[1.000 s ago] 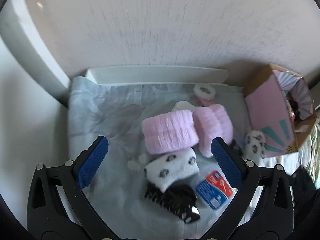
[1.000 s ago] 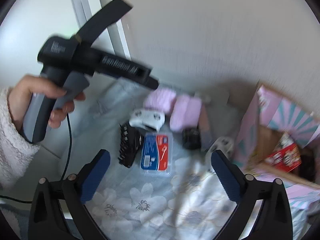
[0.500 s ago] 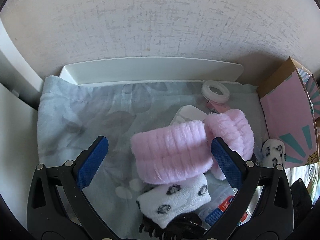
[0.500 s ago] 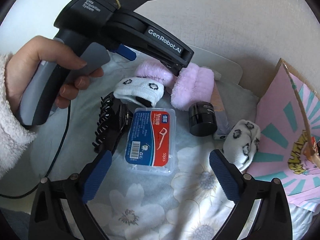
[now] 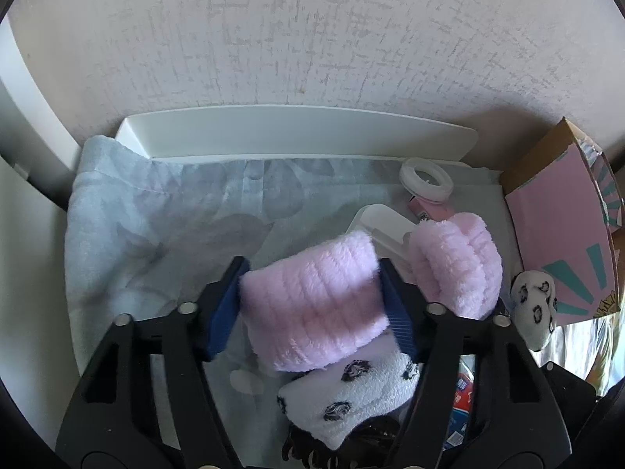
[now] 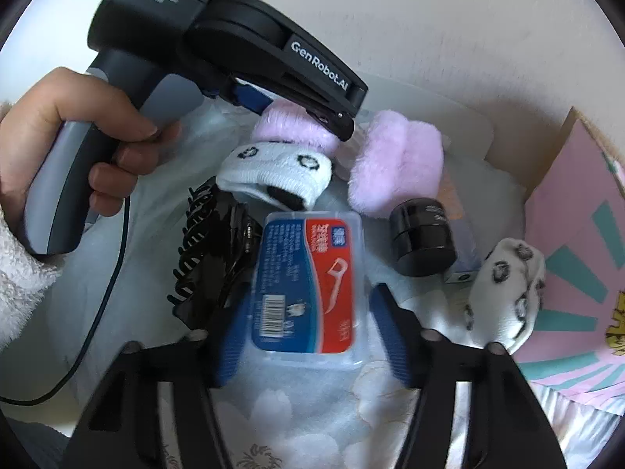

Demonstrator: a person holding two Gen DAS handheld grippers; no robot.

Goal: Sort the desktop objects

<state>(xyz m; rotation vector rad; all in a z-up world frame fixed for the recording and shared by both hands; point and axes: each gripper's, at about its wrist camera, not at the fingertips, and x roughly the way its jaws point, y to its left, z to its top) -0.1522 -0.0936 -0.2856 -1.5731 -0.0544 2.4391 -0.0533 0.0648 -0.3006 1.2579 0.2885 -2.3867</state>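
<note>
**Two grippers close in on a cluttered desktop**

The left gripper [image 5: 310, 305] has its blue pads pressed against both sides of a fluffy pink sock [image 5: 312, 305], pinching it above the pale floral cloth [image 5: 156, 226]. A white spotted sock [image 5: 351, 394] lies just below the pink one, partly under it, and a second pink sock [image 5: 457, 265] sits just beside it to the right. Behind them are a white tape ring [image 5: 427, 183] and a long white tray [image 5: 297, 136] against the wall.

The right gripper [image 6: 308, 336] has its jaws drawn in close on either side of a clear floss-pick box [image 6: 308, 285]; whether the pads touch it cannot be told. A black hair claw [image 6: 211, 250] lies against the box's left edge, a black jar [image 6: 424, 234] near its right. Another spotted sock [image 6: 508, 289] rests beside the pink cardboard box [image 6: 578, 258].
</note>
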